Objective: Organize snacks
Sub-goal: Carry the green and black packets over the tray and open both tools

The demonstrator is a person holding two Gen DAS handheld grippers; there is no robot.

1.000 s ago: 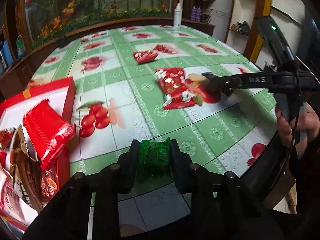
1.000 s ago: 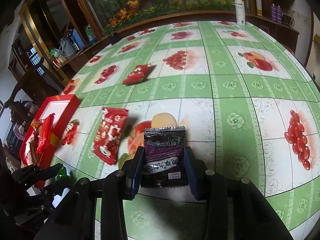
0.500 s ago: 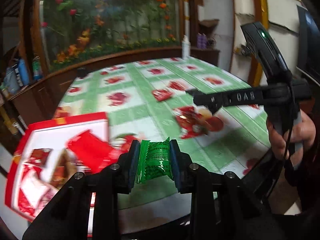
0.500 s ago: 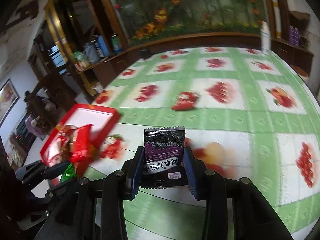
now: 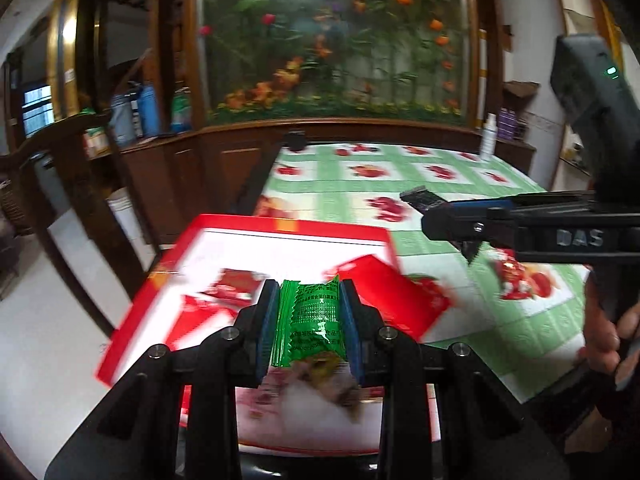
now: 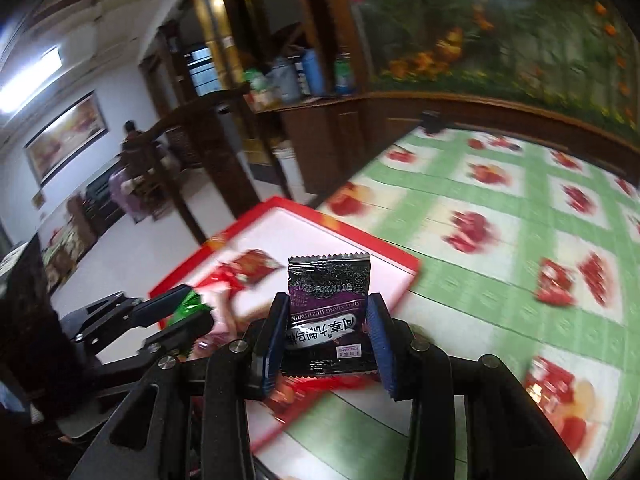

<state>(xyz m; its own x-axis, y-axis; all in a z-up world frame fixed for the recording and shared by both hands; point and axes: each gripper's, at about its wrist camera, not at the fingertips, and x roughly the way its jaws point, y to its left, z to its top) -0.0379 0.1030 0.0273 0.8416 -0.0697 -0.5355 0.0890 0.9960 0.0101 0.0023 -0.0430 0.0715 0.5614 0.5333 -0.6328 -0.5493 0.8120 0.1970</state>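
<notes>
My left gripper (image 5: 309,320) is shut on a green snack packet (image 5: 312,320) and holds it above the red-rimmed white tray (image 5: 288,226). The tray holds several red packets (image 5: 394,296). My right gripper (image 6: 328,328) is shut on a dark purple snack packet (image 6: 328,300), held over the tray's near right corner (image 6: 396,258). The right gripper also shows in the left wrist view (image 5: 444,224), to the right of the tray. The left gripper with the green packet shows at the left of the right wrist view (image 6: 180,312).
The table has a green and white fruit-print cloth (image 5: 400,184). Red packets lie on it to the right (image 6: 554,284) (image 5: 512,276). A white bottle (image 5: 489,136) stands at the far edge. Wooden cabinets (image 5: 160,168) and floor lie left of the table.
Both grippers have swung left from the middle of the table to above the red tray, each still holding its packet.
</notes>
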